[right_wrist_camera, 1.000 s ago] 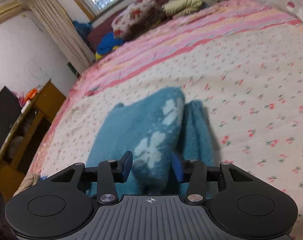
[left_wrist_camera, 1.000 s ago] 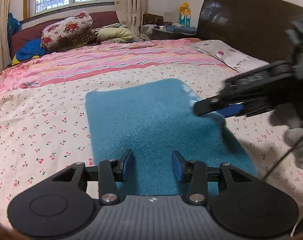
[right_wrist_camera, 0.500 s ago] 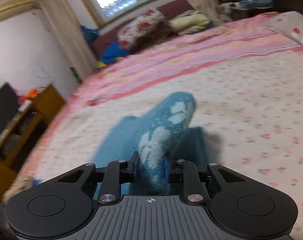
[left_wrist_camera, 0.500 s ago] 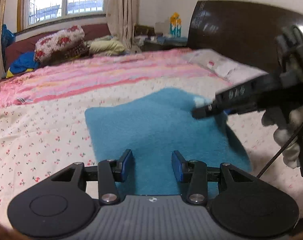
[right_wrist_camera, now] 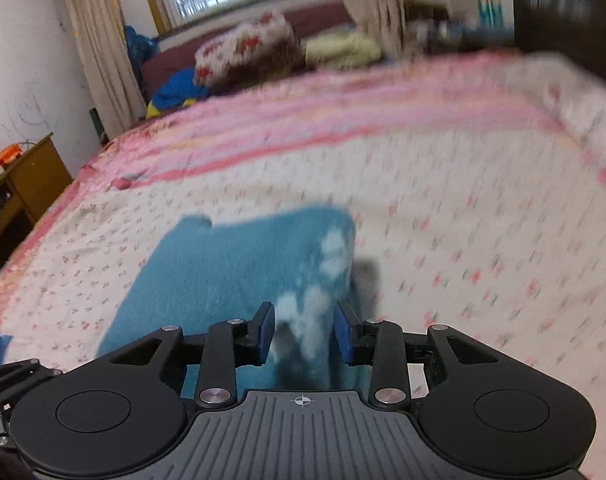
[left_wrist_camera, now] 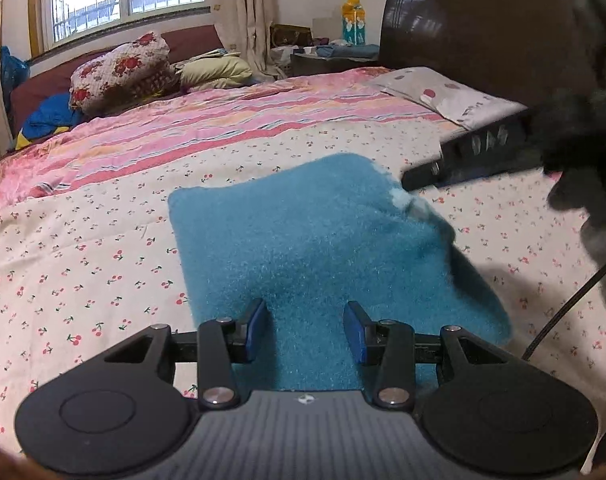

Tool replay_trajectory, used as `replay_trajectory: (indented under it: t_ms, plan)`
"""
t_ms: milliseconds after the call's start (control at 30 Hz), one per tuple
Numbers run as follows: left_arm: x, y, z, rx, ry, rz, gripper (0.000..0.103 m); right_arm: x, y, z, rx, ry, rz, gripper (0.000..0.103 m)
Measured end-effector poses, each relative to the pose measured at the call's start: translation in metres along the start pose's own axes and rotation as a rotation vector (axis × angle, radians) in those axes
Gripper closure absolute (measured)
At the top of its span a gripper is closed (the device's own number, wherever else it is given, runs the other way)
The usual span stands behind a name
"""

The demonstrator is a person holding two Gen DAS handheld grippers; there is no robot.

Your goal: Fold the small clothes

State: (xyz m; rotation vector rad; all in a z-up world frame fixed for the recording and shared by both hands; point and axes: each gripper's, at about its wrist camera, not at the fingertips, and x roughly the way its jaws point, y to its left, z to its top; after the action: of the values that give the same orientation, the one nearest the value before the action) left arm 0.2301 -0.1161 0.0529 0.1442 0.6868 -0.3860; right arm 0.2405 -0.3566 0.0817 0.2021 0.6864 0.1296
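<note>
- A fluffy teal fleece garment [left_wrist_camera: 327,248] with white patches lies on a cherry-print bedsheet [left_wrist_camera: 83,264], spread out just ahead of the left gripper [left_wrist_camera: 306,330].
- The left gripper's blue-padded jaws stand apart above the fabric, pressing nothing.
- The right gripper [right_wrist_camera: 305,332] has a raised fold of the garment between its jaws, which are opening; whether the pads press it is unclear.
- Behind, a floral pillow [left_wrist_camera: 119,68].

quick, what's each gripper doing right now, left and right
Left gripper: open, fingers apart over the blue cloth, gripping nothing.
Right gripper: opening, cloth's patterned edge between its fingers.
</note>
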Motion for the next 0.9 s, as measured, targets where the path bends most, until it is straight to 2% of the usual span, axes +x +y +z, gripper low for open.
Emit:
replay_trajectory:
  t_ms: [133, 267, 300, 433, 633, 733, 800, 900]
  plan:
    - [0.001, -0.002, 0.001, 0.002, 0.008, 0.011, 0.056, 0.005, 0.024, 0.002, -0.087, -0.017, 0.073, 0.071]
    - [0.003, -0.001, 0.002, 0.000, 0.026, 0.005, 0.056, 0.053, 0.024, -0.011, -0.115, 0.107, -0.003, 0.079]
    - [0.002, -0.001, 0.003, -0.002, 0.027, 0.009, 0.056, 0.056, 0.022, -0.014, -0.109, 0.095, 0.001, 0.080]
    - [-0.004, 0.001, 0.007, -0.021, 0.027, 0.004, 0.056, 0.044, 0.029, -0.010, -0.113, 0.082, -0.011, 0.079]
    - [-0.017, 0.010, 0.015, -0.045, -0.037, 0.035, 0.056, 0.023, 0.028, -0.006, -0.109, 0.013, 0.010, 0.078]
    - [-0.002, 0.019, 0.015, -0.068, 0.004, 0.068, 0.056, 0.041, 0.026, -0.010, -0.139, 0.077, -0.046, 0.076]
    - [0.013, 0.024, 0.010, -0.066, 0.056, 0.096, 0.053, 0.047, 0.024, -0.014, -0.156, 0.075, -0.045, 0.076]
    - [0.009, 0.030, 0.005, -0.106, 0.053, 0.080, 0.053, 0.037, 0.023, -0.012, -0.123, 0.062, -0.030, 0.075]
